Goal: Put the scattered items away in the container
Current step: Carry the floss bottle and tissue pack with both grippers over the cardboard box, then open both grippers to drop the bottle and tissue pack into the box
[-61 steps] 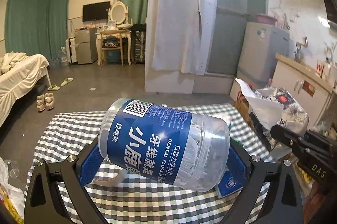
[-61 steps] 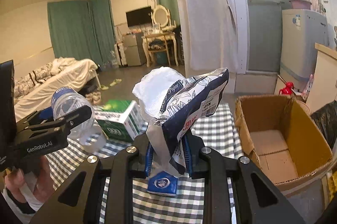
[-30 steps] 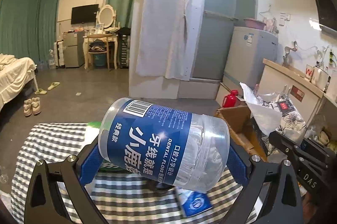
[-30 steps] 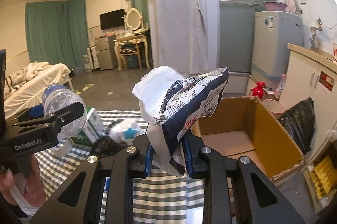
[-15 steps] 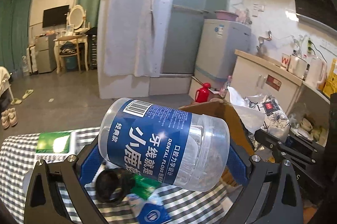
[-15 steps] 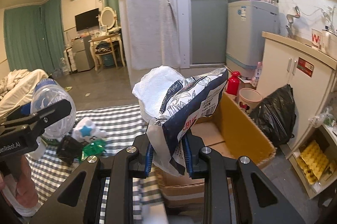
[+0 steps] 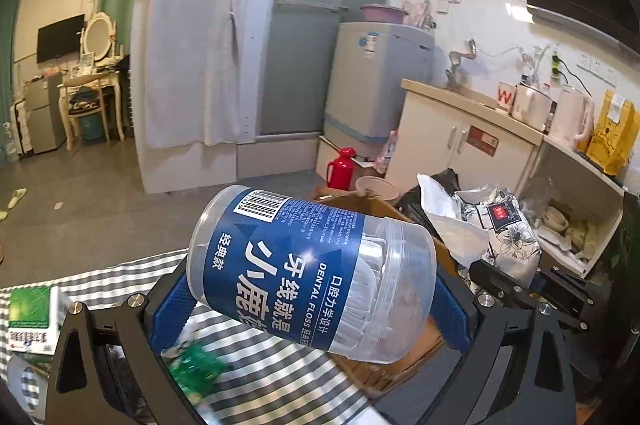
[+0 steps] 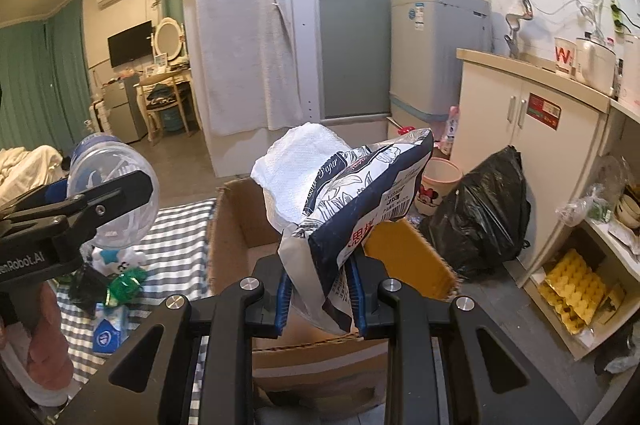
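The right gripper (image 8: 320, 299), pinched tight on the tissue pack (image 8: 344, 193), hovers over the cardboard box (image 8: 236, 221) at its 12 o'clock; lower before letting go; the left gripper (image 7: 312, 309) clamps the jar (image 7: 312, 277), box at 3 o'clock.

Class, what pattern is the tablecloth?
Grey-and-white check tablecloth, clearest in the right wrist view.

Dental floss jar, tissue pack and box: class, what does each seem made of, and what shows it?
Dental floss jar: clear glossy plastic, see-through with highlights. Tissue pack: thin printed film, probably plastic; it crinkles. Box: matte brown cardboard with ragged edges.
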The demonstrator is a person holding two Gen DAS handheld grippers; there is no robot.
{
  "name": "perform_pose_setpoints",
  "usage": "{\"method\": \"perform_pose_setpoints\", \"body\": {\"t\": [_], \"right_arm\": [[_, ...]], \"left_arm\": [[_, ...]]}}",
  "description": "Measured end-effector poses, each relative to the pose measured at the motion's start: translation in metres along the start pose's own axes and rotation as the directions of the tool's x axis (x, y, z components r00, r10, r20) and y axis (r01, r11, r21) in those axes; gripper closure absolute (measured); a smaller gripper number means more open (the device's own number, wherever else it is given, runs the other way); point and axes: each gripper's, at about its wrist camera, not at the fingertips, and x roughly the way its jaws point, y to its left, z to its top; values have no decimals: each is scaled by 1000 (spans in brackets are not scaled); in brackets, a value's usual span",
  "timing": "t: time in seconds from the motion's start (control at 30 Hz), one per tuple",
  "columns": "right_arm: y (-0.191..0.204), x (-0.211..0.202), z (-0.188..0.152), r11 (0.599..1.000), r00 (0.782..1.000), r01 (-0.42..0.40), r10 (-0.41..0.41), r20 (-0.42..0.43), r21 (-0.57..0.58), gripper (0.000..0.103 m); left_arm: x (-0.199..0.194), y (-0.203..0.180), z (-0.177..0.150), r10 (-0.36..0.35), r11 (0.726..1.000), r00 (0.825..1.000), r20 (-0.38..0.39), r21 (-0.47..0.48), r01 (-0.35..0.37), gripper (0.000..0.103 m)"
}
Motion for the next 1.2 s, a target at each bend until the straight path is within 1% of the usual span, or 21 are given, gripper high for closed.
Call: {"method": "perform_pose_setpoints", "body": {"t": [0.1,0.27,0.43,0.6,0.67,0.73,0.83,0.93,1.0,1.07,1.2], "right_arm": [[-9,3,0,1000,1000,16,-16,-9,3,79],[-14,11,0,1000,999,17,-17,-30,-1,79],[-12,26,-1,1000,998,3,-4,-67,-15,79],[-11,50,-4,1000,992,-3,0,-130,-27,79],[-11,61,-6,1000,987,-2,-3,-161,-31,79],[-10,69,-9,999,983,-2,-4,-185,-33,79],[-10,82,-11,999,974,7,-16,-226,-41,79],[-9,93,-14,999,964,9,-22,-263,-53,80],[-10,101,-15,998,957,7,-23,-290,-57,80],[-12,109,-19,998,948,6,-24,-318,-57,80],[-15,117,-23,999,937,7,-23,-349,-49,79]], "left_arm": [[9,-10,0,-17,1000,1000,-13,19,18,2],[33,-15,2,-58,998,996,-69,-10,57,2],[53,-19,0,-51,999,991,-121,-15,50,2],[77,-27,-2,-43,999,986,-158,11,45,2],[89,-29,-2,-50,999,982,-181,-1,51,2],[102,-30,-3,-62,998,975,-213,-15,60,2],[119,-33,-6,-53,999,962,-268,-2,55,2],[139,-37,-11,-30,999,939,-341,25,41,2],[150,-40,-14,-36,999,928,-371,18,46,2],[163,-40,-18,-43,999,913,-406,7,51,2],[181,-41,-25,-21,999,894,-447,18,33,2]]}}
